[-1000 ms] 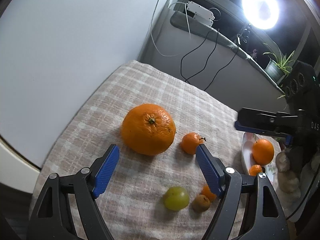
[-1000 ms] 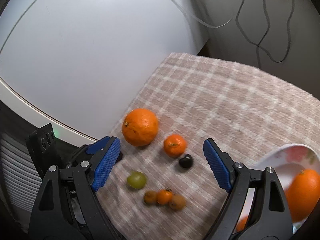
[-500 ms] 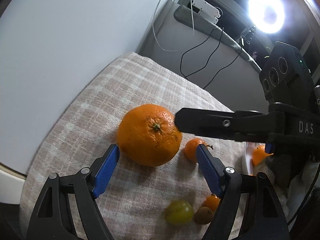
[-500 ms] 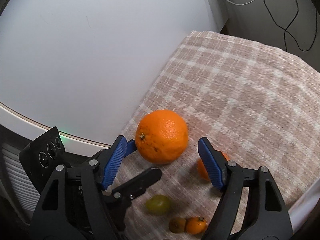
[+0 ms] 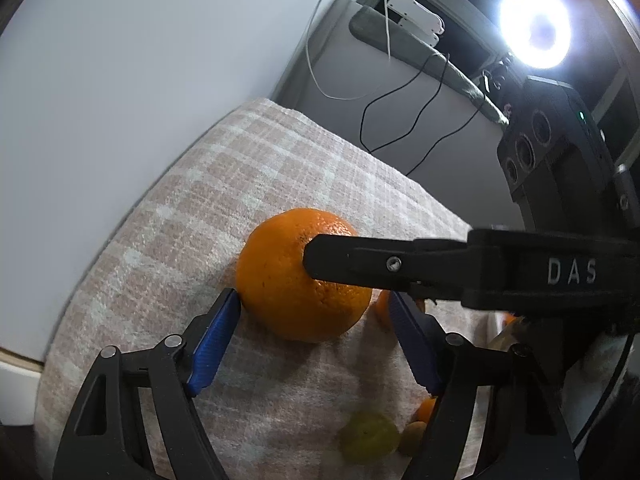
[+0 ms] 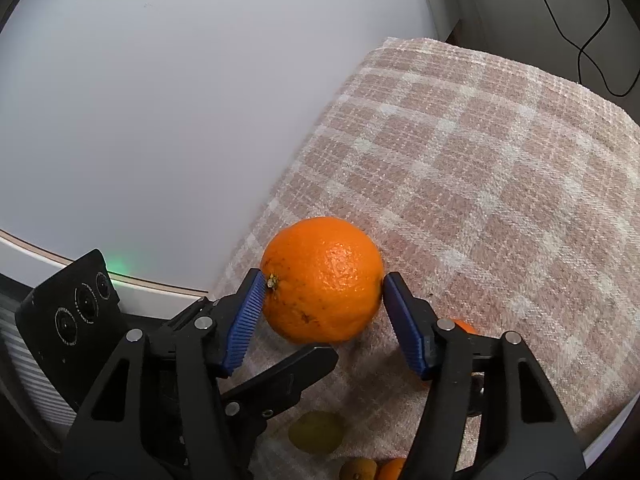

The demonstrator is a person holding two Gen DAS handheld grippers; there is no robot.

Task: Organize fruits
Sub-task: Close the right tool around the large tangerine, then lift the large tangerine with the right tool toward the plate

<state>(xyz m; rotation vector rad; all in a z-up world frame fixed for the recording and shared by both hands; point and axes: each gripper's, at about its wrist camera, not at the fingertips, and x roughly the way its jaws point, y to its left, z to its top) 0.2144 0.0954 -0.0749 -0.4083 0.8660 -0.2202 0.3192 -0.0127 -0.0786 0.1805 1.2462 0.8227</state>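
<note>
A large orange [image 5: 280, 280] [image 6: 322, 280] rests on the plaid cloth [image 5: 280, 168] [image 6: 480, 160]. My right gripper [image 6: 323, 280] is closing on it, and its blue pads [image 6: 244, 320] meet the orange's two sides. In the left wrist view one black finger of the right gripper [image 5: 384, 264] lies across the orange. My left gripper [image 5: 313, 297] is also closing around the same orange. Its left pad touches the peel, and a gap shows at its right pad [image 5: 412, 344].
A small tangerine [image 5: 382, 308] [image 6: 464, 326] lies just right of the orange. Nearer the cameras lie a green fruit [image 5: 368, 436] [image 6: 316, 432], a brown one [image 5: 414, 434] and a tiny orange one [image 5: 426, 408]. A white plate rim [image 6: 608, 440] shows at lower right. A white wall borders the cloth's left edge.
The right gripper swung left from the plate to the large orange and narrowed its jaws onto it. The left gripper crept closer to the orange, jaws slightly narrower.
</note>
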